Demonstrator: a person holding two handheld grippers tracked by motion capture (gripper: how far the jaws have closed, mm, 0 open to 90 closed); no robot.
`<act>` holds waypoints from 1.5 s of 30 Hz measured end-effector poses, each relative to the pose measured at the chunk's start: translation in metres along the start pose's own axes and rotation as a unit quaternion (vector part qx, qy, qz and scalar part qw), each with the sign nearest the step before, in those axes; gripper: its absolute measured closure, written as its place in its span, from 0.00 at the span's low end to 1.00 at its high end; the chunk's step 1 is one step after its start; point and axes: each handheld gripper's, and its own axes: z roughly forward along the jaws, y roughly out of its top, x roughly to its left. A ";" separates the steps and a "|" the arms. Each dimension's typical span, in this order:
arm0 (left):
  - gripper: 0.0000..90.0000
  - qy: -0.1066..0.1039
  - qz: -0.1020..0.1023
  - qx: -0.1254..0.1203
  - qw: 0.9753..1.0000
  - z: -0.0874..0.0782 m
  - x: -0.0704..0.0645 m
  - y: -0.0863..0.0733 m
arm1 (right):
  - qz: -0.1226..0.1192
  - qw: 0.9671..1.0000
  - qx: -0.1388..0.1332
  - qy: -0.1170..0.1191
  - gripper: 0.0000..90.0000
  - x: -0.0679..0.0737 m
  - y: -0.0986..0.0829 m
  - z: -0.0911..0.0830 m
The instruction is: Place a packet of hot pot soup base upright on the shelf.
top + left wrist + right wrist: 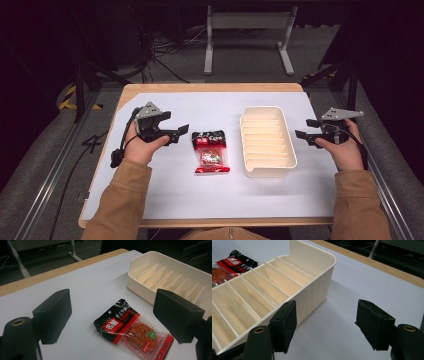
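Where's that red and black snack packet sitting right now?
In the high view the snack packet lies flat on the white table cover, between the left tool and the cream divided tray, just left of the tray and apart from it.

Open table ahead of the left tool (pixel 176 133), jaws wide, and the packet (pixel 211 151) lies flat just beyond it with bare sheet all around. The right tool (pixel 306 129) has the bin (pixel 268 172) wall close on its inner side; outward, bare table (pixel 320 200).
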 end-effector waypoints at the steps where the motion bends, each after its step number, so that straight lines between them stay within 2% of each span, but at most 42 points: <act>1: 0.18 0.000 0.000 0.000 1.000 0.000 0.000 0.000 | 0.000 1.000 0.000 0.000 0.36 0.000 0.000 0.000; 4: 0.18 -0.002 0.003 0.000 1.000 0.004 -0.001 0.005 | 0.003 1.000 -0.004 0.000 0.35 0.000 0.000 0.000; 5: 0.18 -0.007 -0.005 -0.003 1.000 0.007 -0.001 0.007 | 0.004 1.000 -0.006 0.001 0.34 0.000 0.000 0.000; 6: 0.18 -0.014 -0.008 -0.008 1.000 0.009 0.001 0.008 | 0.016 1.000 -0.008 0.007 0.33 0.000 0.000 0.001; 9: 0.18 -0.025 -0.020 -0.012 0.999 0.012 0.002 0.010 | 0.015 1.000 -0.007 0.008 0.33 0.000 0.000 0.001; 18: 0.18 -0.022 -0.013 -0.001 1.000 0.034 0.000 0.013 | 0.017 1.000 -0.001 0.003 0.33 0.000 -0.003 0.002; 28: 0.21 -0.016 -0.017 0.012 1.000 0.062 0.005 0.003 | 0.022 1.000 0.002 0.005 0.33 0.000 -0.006 0.002; 32: 0.24 -0.018 -0.029 0.017 0.999 0.071 0.009 -0.007 | 0.030 1.000 0.003 0.006 0.33 -0.001 -0.008 0.003; 38: 0.25 -0.016 -0.042 0.028 0.999 0.080 0.016 -0.019 | 0.028 1.000 0.005 0.006 0.33 0.000 -0.008 0.004; 45: 0.25 -0.015 -0.045 0.040 0.998 0.086 0.019 -0.025 | 0.028 1.000 0.010 0.006 0.33 0.000 -0.009 0.006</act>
